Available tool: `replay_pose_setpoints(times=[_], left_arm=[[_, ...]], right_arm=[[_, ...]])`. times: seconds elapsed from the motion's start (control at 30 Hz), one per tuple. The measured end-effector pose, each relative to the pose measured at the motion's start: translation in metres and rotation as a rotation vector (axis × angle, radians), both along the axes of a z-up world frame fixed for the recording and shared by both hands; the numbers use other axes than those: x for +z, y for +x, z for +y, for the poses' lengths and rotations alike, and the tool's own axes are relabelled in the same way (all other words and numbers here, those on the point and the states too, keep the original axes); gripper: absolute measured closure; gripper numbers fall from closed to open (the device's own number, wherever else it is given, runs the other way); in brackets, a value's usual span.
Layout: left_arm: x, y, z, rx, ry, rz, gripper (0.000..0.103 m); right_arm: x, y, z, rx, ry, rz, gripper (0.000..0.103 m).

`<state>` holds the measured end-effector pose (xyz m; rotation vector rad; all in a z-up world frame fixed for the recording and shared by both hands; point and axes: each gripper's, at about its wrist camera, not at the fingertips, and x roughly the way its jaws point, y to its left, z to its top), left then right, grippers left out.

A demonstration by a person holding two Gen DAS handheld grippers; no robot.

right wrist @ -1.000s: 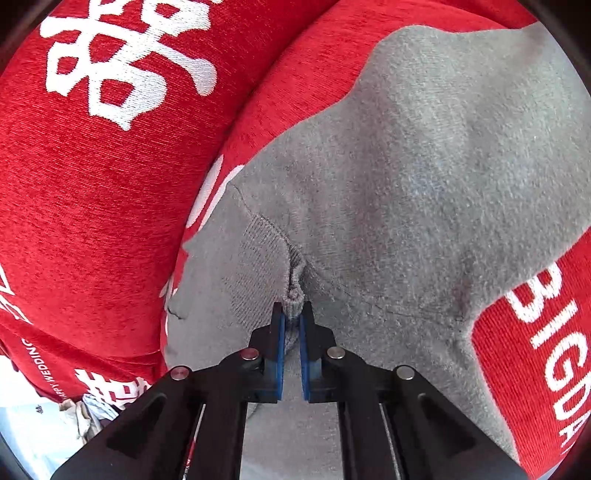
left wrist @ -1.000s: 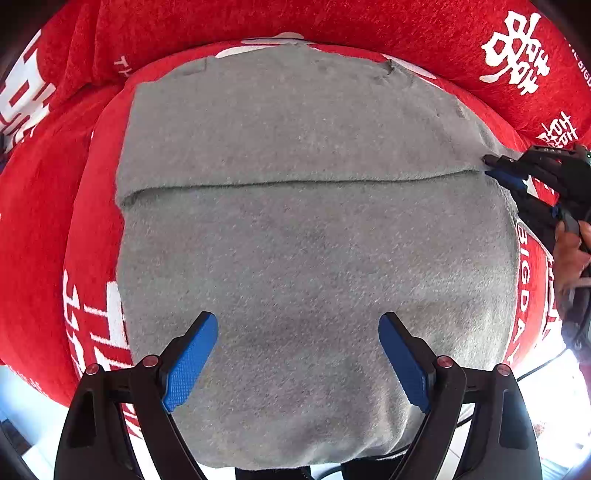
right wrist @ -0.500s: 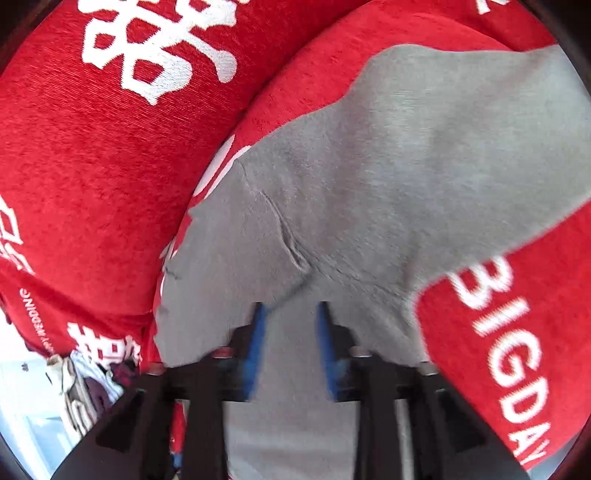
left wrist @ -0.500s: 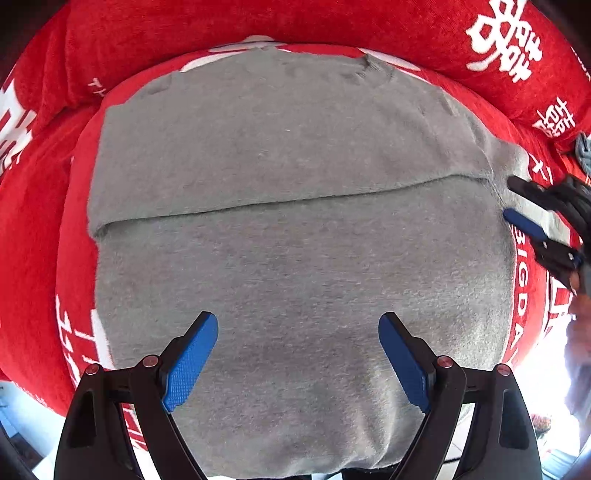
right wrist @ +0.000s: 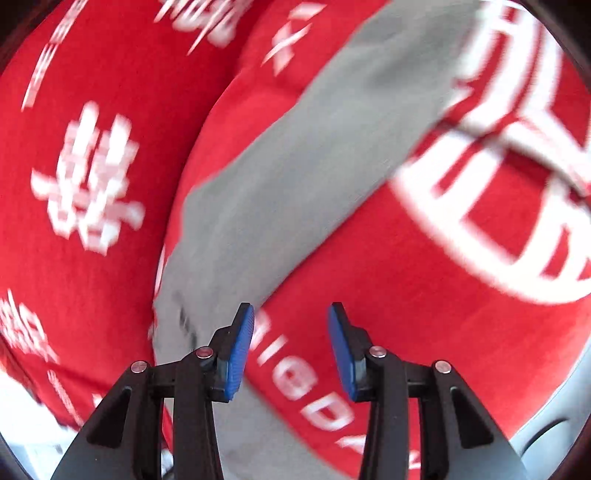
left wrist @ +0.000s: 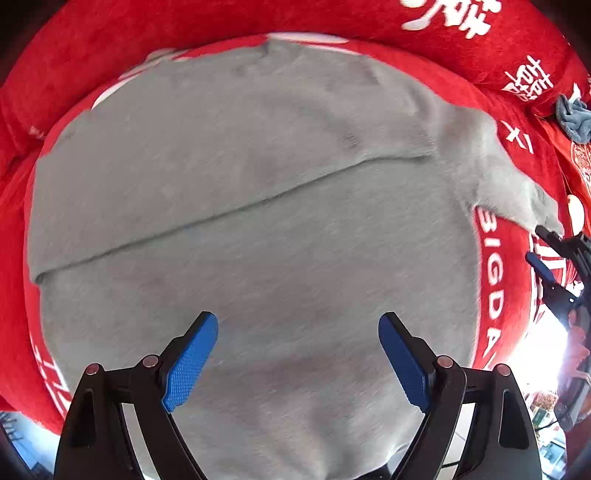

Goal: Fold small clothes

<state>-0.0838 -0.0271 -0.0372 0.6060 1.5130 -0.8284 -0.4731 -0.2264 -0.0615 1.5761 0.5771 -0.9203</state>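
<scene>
A grey sweater (left wrist: 258, 221) lies flat on a red cover with white lettering (left wrist: 495, 280), and a fold line runs across its body. Its sleeve (left wrist: 513, 184) stretches out to the right. My left gripper (left wrist: 297, 317) hangs open above the lower body of the sweater with nothing between its fingers. In the left wrist view my right gripper (left wrist: 535, 243) sits just off the sleeve's end. In the blurred right wrist view the same sleeve (right wrist: 295, 177) runs diagonally, and the right gripper (right wrist: 291, 308) is open over the red cover (right wrist: 424, 302), holding nothing.
A red backrest cushion with white characters (left wrist: 443, 22) rises behind the sweater. A small blue-grey cloth (left wrist: 572, 118) lies on the far right of the cover. Bright floor shows past the cover's lower right edge (left wrist: 543, 350).
The right gripper has let go of the pinched grey fabric, opened and drawn away to the right along the sleeve. The left gripper has slid across above the sweater, still open.
</scene>
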Motion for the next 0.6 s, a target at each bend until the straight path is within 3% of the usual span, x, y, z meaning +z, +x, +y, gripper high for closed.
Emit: replay_pose_setpoints(times=[0.2,0.37,0.6], left_arm=[[0.005,-0.018,-0.043,-0.011,-0.046,-0.045,0.013],[0.001,-0.032,-0.075,-0.019,-0.062,-0.049,0.013],[-0.001,-0.035,-0.077,-0.018,-0.057,-0.063,0.013]], right_arm=[[-0.021,-0.053,-0.037,-0.22,-0.021,-0.054,0.058],[-0.035,-0.062,-0.064,-0.284,-0.012,-0.097,0.058],[-0.055,-0.081,-0.071,-0.441,0.05,-0.256,0.058]])
